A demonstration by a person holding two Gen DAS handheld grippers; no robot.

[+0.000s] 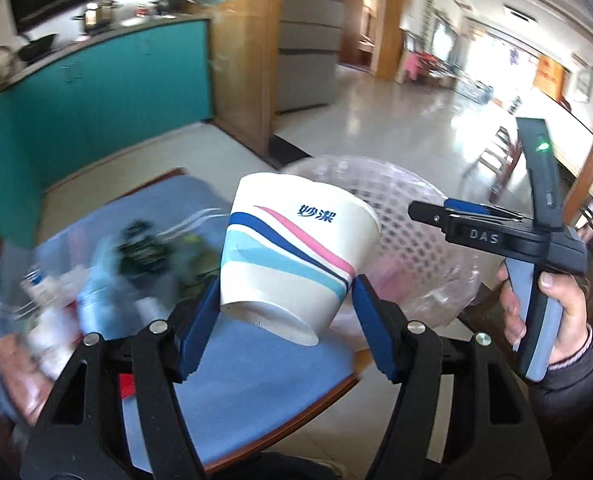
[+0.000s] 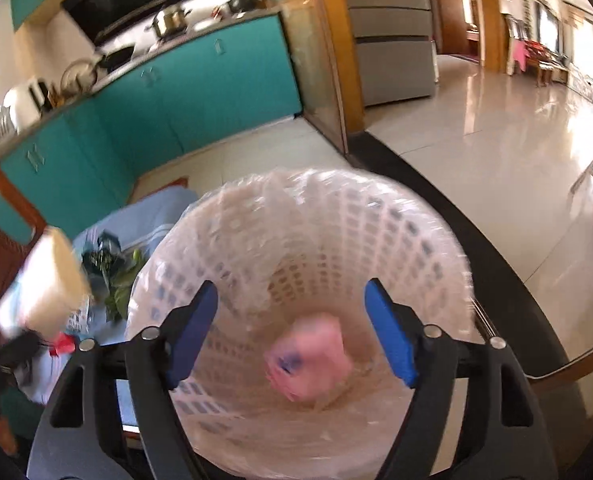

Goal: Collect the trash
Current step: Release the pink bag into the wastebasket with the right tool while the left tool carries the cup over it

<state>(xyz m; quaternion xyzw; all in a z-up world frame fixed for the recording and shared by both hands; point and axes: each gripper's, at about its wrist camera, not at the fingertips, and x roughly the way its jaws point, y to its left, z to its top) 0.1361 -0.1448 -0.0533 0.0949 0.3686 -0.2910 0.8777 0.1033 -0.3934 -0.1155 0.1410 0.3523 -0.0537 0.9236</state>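
My left gripper [image 1: 286,298] is shut on a white paper cup [image 1: 292,248] with blue and pink stripes, held tilted above the blue-covered table [image 1: 264,384]. The cup also shows blurred at the left of the right wrist view [image 2: 44,284]. A white lattice waste basket [image 2: 396,232] lined with clear plastic stands at the table's right; it shows behind the cup in the left wrist view [image 1: 408,224]. My right gripper [image 2: 292,328] is open and empty above the basket's mouth. A pink crumpled item [image 2: 308,360] lies in the basket's bottom. The right gripper also shows in the left wrist view [image 1: 428,210].
Blurred trash lies on the table's left: dark wrappers [image 1: 140,248], white bottles [image 1: 52,320], green scraps [image 2: 122,280]. Teal kitchen cabinets [image 1: 108,92] stand behind. A wooden door frame [image 1: 248,60] and shiny tiled floor [image 1: 416,120] lie beyond. Wooden chairs [image 1: 500,160] stand at right.
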